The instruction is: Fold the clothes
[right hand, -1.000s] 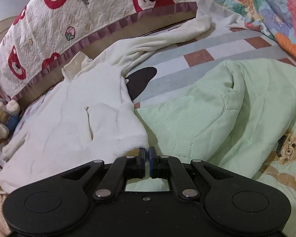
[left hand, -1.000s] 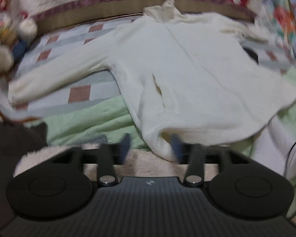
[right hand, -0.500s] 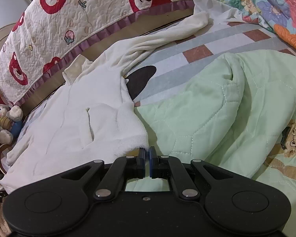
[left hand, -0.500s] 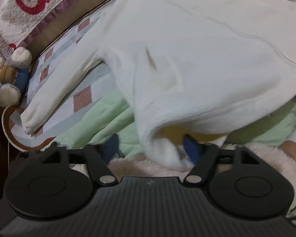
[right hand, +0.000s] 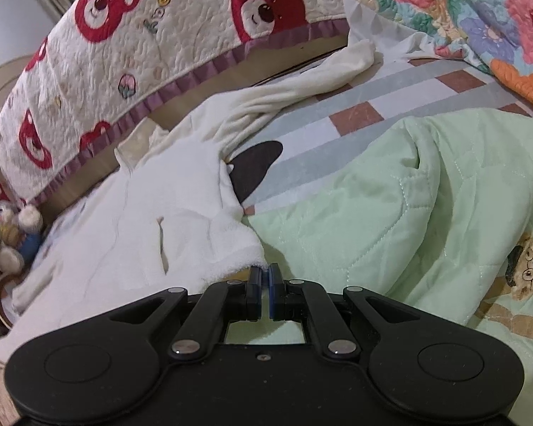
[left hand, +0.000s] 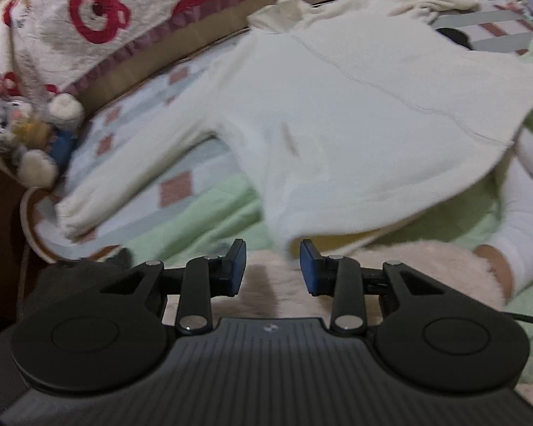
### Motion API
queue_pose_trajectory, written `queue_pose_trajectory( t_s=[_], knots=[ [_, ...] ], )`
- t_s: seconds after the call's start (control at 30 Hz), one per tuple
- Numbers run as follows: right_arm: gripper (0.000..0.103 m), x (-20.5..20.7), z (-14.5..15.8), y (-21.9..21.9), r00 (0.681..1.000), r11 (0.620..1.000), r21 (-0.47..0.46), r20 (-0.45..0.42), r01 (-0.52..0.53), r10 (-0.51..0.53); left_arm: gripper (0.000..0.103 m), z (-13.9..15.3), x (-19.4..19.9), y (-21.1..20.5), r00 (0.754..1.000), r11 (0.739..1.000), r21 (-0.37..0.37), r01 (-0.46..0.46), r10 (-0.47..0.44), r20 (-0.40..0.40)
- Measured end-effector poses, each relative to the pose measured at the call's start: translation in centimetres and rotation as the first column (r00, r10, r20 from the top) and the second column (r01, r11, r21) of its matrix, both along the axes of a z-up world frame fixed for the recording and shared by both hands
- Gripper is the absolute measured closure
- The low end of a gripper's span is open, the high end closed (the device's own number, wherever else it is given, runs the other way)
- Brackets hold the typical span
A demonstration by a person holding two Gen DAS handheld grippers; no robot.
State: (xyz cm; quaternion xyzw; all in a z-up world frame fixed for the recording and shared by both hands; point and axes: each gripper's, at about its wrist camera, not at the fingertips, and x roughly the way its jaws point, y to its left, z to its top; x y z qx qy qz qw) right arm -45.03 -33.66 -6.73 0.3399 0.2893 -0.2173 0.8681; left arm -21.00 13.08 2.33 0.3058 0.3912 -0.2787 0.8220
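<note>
A cream long-sleeved top [left hand: 355,124] lies spread on the bed, collar toward the headboard and one sleeve stretched out to the left. My left gripper [left hand: 273,266] hovers at its lower hem. Its jaws are closing, and the hem corner hangs just at the tips, close to the right pad [left hand: 307,266], with no pad pressing on it. In the right wrist view the same top [right hand: 152,220] fills the left side. My right gripper [right hand: 264,284] is shut on the hem's other corner, which runs in between the pads.
A bear-print quilt [right hand: 181,35] drapes the headboard, with a plush toy [left hand: 28,135] at the bed's left edge. A pale green quilt [right hand: 408,195] covers the right side and a floral blanket [right hand: 479,17] lies beyond. A person's white sleeve [left hand: 526,206] and fuzzy beige cloth [left hand: 426,266] sit nearby.
The left gripper swung in over the hem, then drew back. Its jaws have narrowed, and the hem corner that sat deep between the pads now lies at their tips. The right gripper kept its hold.
</note>
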Motion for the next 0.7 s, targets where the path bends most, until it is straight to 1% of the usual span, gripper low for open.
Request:
queue_pose_trajectory(
  t_s=[0.03, 0.07, 0.2, 0.23, 0.27, 0.3, 0.33, 0.37, 0.4, 0.43, 0.47, 0.5, 0.53, 0.57, 0.6, 0.63, 0.7],
  knots=[
    [0.098, 0.0, 0.0, 0.1, 1.0, 1.0, -0.002, -0.001, 0.0, 0.0, 0.062, -0.2, -0.1, -0.2, 1.0, 1.0, -0.009, 0.016, -0.016, -0.014],
    [0.098, 0.1, 0.0, 0.2, 1.0, 1.0, -0.003, -0.003, 0.0, 0.0, 0.056, -0.5, -0.3, -0.7, 0.999, 0.999, 0.0, 0.039, -0.039, -0.021],
    [0.097, 0.0, -0.5, 0.2, 1.0, 1.0, 0.014, 0.002, -0.005, 0.005, 0.054, -2.3, -0.5, -2.7, 0.996, 0.992, 0.09, 0.089, -0.089, 0.005],
    [0.095, 0.0, -0.7, 0.3, 1.0, 1.0, 0.02, 0.005, -0.005, 0.004, 0.054, -2.5, -0.3, -3.0, 0.996, 0.992, 0.094, 0.086, -0.087, 0.004],
    [0.093, 0.0, -0.9, 0.3, 1.0, 1.0, 0.026, 0.007, -0.004, 0.004, 0.061, -2.6, 0.0, -3.2, 0.997, 0.993, 0.089, 0.08, -0.08, 0.001],
    [0.093, 0.0, -1.0, 0.4, 1.0, 0.999, 0.032, 0.009, -0.003, 0.003, 0.069, -2.5, 0.3, -3.3, 0.998, 0.994, 0.082, 0.066, -0.066, -0.002],
    [0.091, 0.0, -1.3, 0.5, 1.0, 0.999, 0.038, 0.011, -0.002, 0.002, 0.089, -2.3, 0.6, -3.3, 0.999, 0.996, 0.069, 0.051, -0.05, -0.009],
    [0.088, 0.0, -1.6, 0.6, 1.0, 0.999, 0.045, 0.013, -0.001, 0.0, 0.095, -2.1, 1.0, -3.3, 0.999, 0.998, 0.055, 0.036, -0.035, -0.015],
    [0.085, 0.1, -2.1, 0.5, 1.0, 0.998, 0.067, 0.014, -0.009, 0.008, 0.095, -1.8, 1.2, -3.3, 1.0, 0.999, 0.037, 0.024, -0.024, -0.011],
    [0.083, 0.3, -2.6, 0.4, 1.0, 0.995, 0.093, 0.016, -0.019, 0.018, 0.096, -1.5, 1.2, -3.3, 1.0, 0.999, 0.029, 0.019, -0.02, 0.012],
    [0.083, 0.5, -3.3, 0.4, 1.0, 0.993, 0.112, 0.013, -0.02, 0.018, 0.098, -1.1, 1.1, -3.3, 0.999, 1.0, 0.02, 0.015, -0.016, 0.035],
    [0.085, 0.9, -3.5, 0.5, 1.0, 0.994, 0.102, 0.011, -0.024, 0.023, 0.099, -0.8, 1.1, -3.2, 0.998, 1.0, 0.012, 0.01, -0.011, 0.059],
    [0.097, 1.2, -3.7, 0.6, 1.0, 0.996, 0.084, 0.01, -0.03, 0.029, 0.099, -0.4, 1.2, -3.1, 0.996, 1.0, 0.008, 0.002, -0.003, 0.087],
    [0.097, 1.3, -3.2, 0.7, 0.999, 0.998, 0.062, 0.032, -0.033, 0.031, 0.099, 0.1, 1.3, -3.0, 0.994, 1.0, 0.003, -0.006, 0.005, 0.113],
    [0.097, 1.3, -2.4, 0.7, 0.998, 0.999, 0.037, 0.061, -0.035, 0.033, 0.099, 0.9, 1.5, -2.7, 0.992, 1.0, -0.021, -0.013, 0.015, 0.125],
    [0.097, 0.9, -1.1, 0.6, 0.992, 0.999, 0.019, 0.125, -0.033, 0.03, 0.099, 1.8, 1.5, -2.3, 0.99, 0.999, -0.043, -0.021, 0.027, 0.14],
    [0.098, -0.5, 2.5, 0.2, 0.969, 1.0, 0.003, 0.247, -0.02, 0.018, 0.099, 3.7, 1.6, -1.6, 0.984, 0.996, -0.087, -0.037, 0.051, 0.169]
  ],
)
